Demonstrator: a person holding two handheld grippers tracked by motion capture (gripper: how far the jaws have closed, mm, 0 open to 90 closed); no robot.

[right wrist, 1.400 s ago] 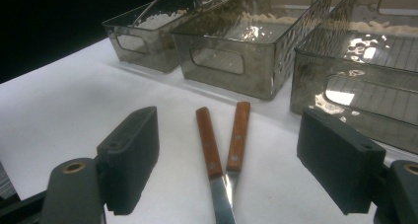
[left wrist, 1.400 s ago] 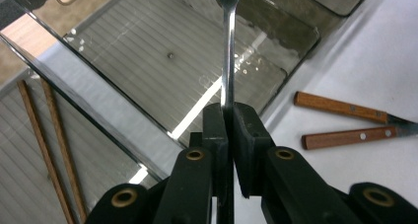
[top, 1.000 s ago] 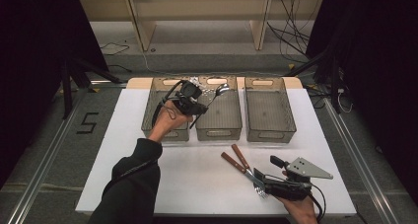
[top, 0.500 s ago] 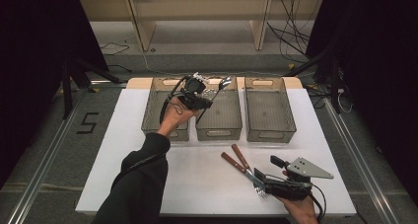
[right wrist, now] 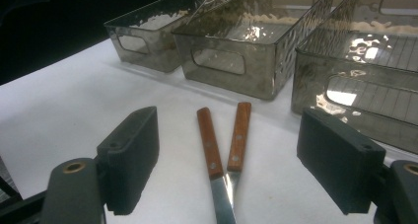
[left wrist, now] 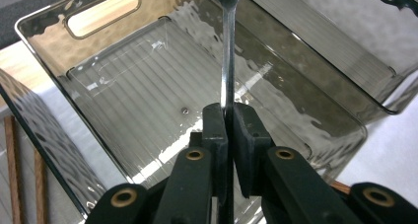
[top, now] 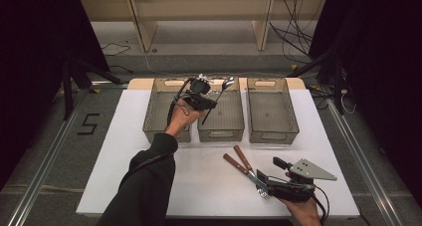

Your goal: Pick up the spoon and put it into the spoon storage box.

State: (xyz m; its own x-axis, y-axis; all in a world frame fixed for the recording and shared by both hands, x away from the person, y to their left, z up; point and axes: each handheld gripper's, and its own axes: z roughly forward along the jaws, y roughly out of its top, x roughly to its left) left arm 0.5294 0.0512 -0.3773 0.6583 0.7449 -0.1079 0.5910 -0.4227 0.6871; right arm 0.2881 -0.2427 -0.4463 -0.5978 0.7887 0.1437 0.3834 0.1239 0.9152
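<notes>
Spoon (top: pixel 222 92) | we pinch its handle in our left gripper (left wrist: pixel 227 116), now carried above the middle bin (top: pixel 221 117) from nearer the left bin | reads as ready to drop | right gripper (right wrist: pixel 229 167) spread wide before two forks (right wrist: pixel 224 150), near that bin.

Overhead light, bright on white surface (top: pixel 124 151); room beyond falls off to near black at both sides. Shadows under bins short and soft. Smoky clear bins throw rippled glare: middle bin (left wrist: pixel 148 86) floor shows bright streaks, right bin (right wrist: pixel 365 51) wall sparkles. Spoon (left wrist: pixel 227 46) handle carries hard white highlight. High view soft, slightly grainy. Left gripper view: jaws at bottom edge blurred, too close. Right gripper view: near jaws soft, wooden handles (right wrist: pixel 224 140) sharp, far bins hazy.
</notes>
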